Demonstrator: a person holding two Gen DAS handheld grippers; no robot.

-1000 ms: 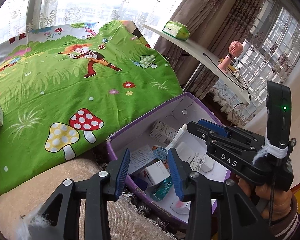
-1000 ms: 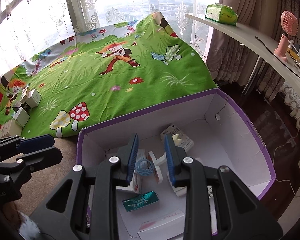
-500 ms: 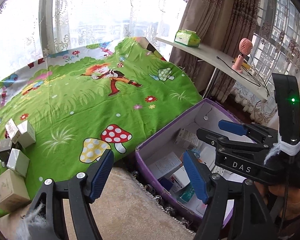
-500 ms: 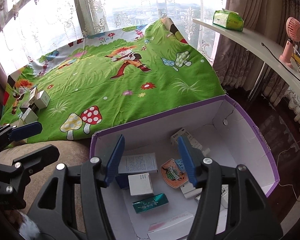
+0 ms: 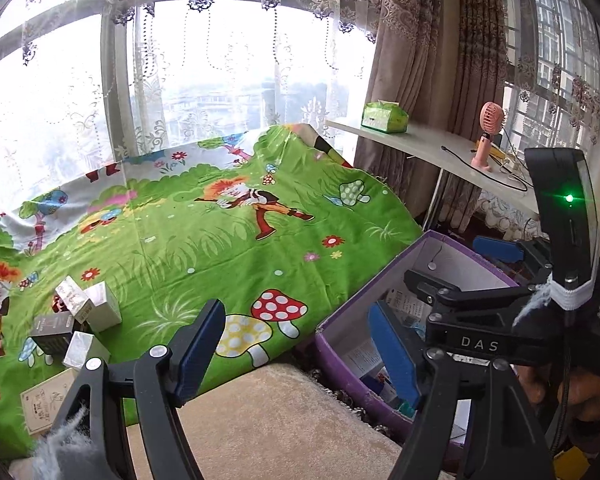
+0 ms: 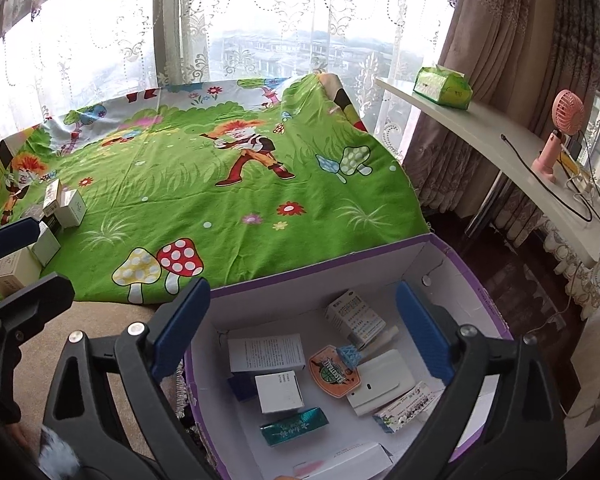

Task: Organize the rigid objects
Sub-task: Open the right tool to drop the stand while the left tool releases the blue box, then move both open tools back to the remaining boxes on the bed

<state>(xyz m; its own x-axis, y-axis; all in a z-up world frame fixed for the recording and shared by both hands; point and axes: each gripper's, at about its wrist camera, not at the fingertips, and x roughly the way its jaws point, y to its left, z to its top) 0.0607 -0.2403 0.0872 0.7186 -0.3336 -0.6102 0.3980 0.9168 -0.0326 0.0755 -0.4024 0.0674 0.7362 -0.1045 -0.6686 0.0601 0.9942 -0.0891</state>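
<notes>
1. A rectangular cardboard box with purple outside walls and a plain white inside is sitting open-topped at the near edge of a bed spread with a green cartoon sheet.
2. The right gripper is hanging over the box; its two blue ribbed fingers have just been opening, are standing wide apart, and nothing is between them.
3. Inside the box are lying several flat-sided cartons, among them one white cube-shaped carton, one glossy teal pack and one shield-shaped orange badge with a small blue lattice piece on it.
4. The left gripper is hovering left of the box, over a beige plush cushion; its fingers have just been opening too, standing apart and empty.
5. Further left of the box, about six small cartons are clustering on the sheet.
6. Behind the box, a white desk is carrying one green tissue pack and one pink handheld fan.
</notes>
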